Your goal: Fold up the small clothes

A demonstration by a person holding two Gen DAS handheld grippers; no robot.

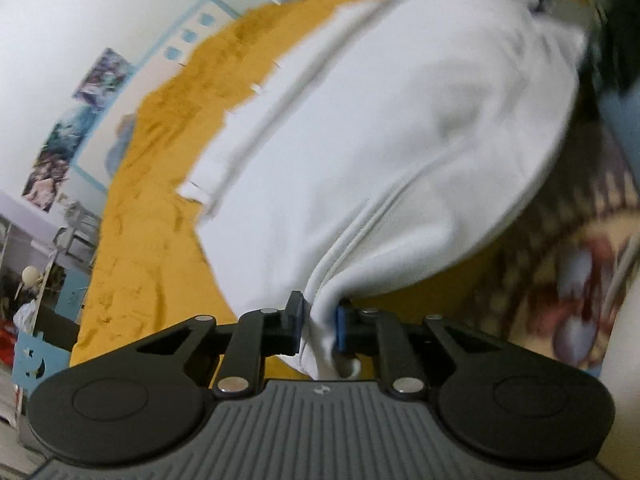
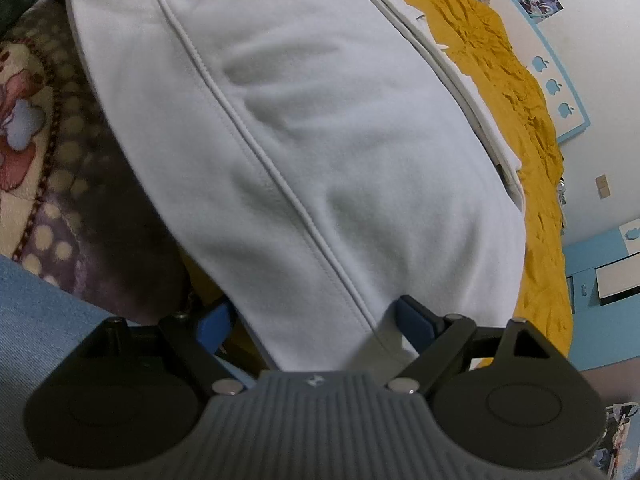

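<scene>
A white fleece garment [image 1: 380,132] lies spread on a mustard-yellow blanket [image 1: 152,200]; a seam runs along it. My left gripper [image 1: 320,326] is shut on a bunched corner of the garment, which fills the gap between its blue pads [image 1: 298,320]. In the right wrist view the same white garment [image 2: 320,140] fills most of the frame. My right gripper [image 2: 316,320] stands wide open, with the garment's near edge lying between its blue fingertips [image 2: 414,322]. The other pad [image 2: 214,324] is beside the cloth at the left.
A patterned cartoon blanket [image 2: 44,128] lies beside the yellow one [image 2: 532,184]. A white wall with posters [image 1: 92,92] and blue furniture [image 2: 600,276] borders the bed. A blue cloth [image 2: 36,320] shows at the lower left of the right wrist view.
</scene>
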